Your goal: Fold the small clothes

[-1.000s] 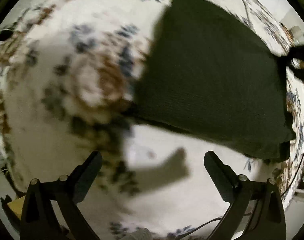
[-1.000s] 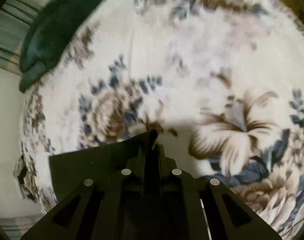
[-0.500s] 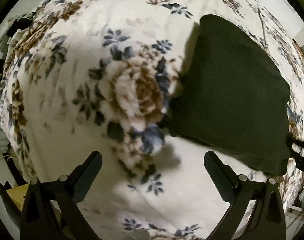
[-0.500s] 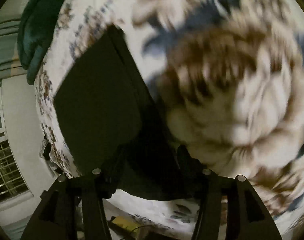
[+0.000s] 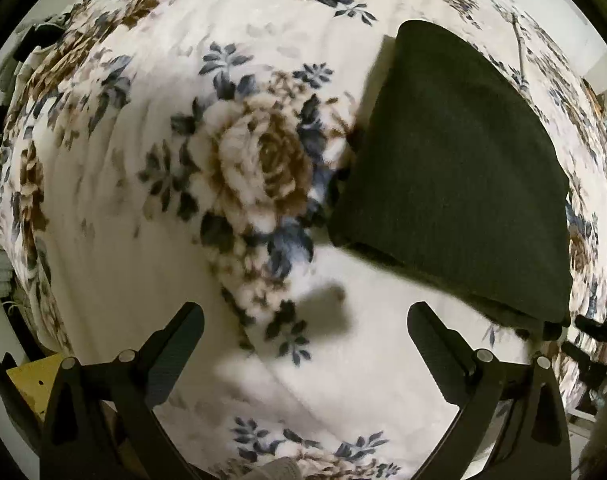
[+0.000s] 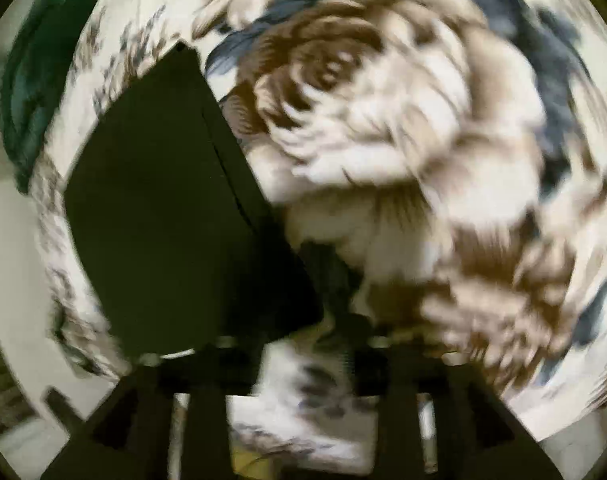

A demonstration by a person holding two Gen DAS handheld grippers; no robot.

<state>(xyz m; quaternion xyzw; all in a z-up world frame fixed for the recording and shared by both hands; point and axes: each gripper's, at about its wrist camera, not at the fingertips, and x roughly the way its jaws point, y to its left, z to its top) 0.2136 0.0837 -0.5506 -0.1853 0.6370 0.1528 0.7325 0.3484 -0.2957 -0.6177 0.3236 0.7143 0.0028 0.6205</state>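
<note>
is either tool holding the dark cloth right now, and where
Left tool is open and holds nothing. The right tool is too blurred to tell; the folded dark cloth lies on the floral blanket.

Matt knit on plush fleece

The dark green garment is a matt, fine-ribbed cloth; under it the floral blanket looks fluffy; the left gripper is matt black plastic.

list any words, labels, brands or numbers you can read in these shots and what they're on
None: no readable text in either view.
The dark folded garment shows no tag or print.
The floral blanket carries only flower patterns.
The left gripper shows no markings.
The right wrist view is too motion-blurred to read anything.
</note>
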